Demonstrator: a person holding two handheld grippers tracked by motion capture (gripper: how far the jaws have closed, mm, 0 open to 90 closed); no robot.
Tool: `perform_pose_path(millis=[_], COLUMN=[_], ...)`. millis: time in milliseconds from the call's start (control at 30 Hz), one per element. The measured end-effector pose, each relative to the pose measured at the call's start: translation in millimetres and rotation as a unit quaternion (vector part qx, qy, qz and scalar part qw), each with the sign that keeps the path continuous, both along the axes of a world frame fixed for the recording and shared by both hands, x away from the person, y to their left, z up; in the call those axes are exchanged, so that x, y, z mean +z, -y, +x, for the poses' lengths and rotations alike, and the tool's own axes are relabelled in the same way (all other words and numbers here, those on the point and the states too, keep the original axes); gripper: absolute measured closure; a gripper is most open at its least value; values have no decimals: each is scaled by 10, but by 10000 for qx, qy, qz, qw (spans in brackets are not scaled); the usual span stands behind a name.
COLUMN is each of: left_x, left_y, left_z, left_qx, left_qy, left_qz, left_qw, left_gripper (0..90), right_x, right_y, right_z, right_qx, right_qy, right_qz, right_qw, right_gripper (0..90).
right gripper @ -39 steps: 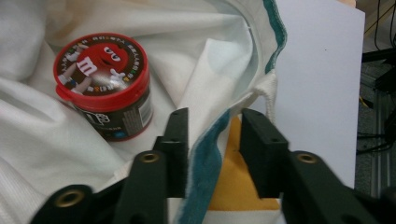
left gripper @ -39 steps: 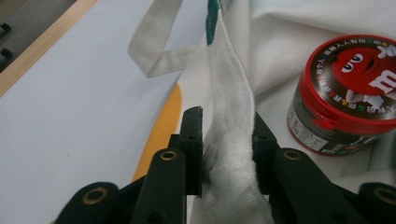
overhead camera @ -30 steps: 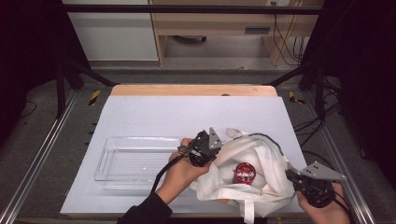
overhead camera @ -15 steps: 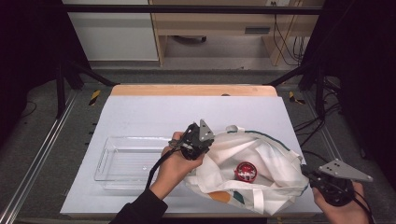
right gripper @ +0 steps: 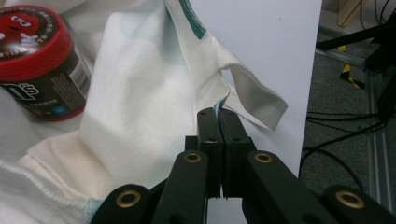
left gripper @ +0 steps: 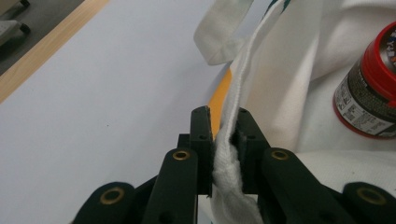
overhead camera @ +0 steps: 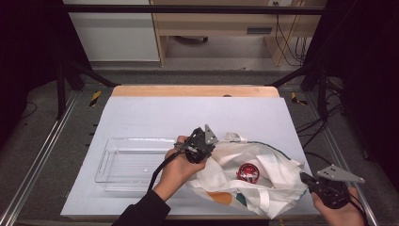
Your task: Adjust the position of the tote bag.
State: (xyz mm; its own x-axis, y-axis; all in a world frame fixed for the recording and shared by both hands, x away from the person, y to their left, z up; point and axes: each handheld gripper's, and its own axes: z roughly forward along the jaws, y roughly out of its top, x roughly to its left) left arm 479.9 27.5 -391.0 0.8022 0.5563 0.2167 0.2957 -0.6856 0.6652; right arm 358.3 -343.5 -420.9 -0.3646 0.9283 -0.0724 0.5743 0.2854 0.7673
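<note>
White cloth bag (overhead camera: 263, 188) spread open on table, rumpled; red-lidded jar (overhead camera: 248, 173) lying inside.

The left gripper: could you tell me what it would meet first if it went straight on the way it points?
Probably the white tote bag whose edge it already pinches; the left gripper points along that fabric, with the red-lidded can off to one side.

the high view looks forward and down from above the person's side, taking in the whole bench (overhead camera: 188, 113). the left gripper view rides close behind its own jaws, low over the white bag (left gripper: 289, 70). the right gripper view sits just as close at the bag's other edge. all three share the bag and the red-lidded can (overhead camera: 248, 172).
</note>
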Motion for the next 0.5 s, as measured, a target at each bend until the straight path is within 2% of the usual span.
perform_pose_path(millis=[233,467,500], left_x=[-39,-64,-65], left_y=[4,-10,-12], left_z=[-14,-7,-9], left_qx=[-10,43,41], left_qy=[-76,-188,-195], left_qz=[89,215,226], left_qw=[9999,9996,9995], left_gripper=[806,806,806], right_x=[-112,-126,-120], right_y=[63,85,81], right_z=[18,-12,-18], right_qx=[21,4,7], right_qy=[-88,-124,-100], right_qz=[122,263,226], right_qw=[9999,9996,9997], right_gripper=[894,894,894])
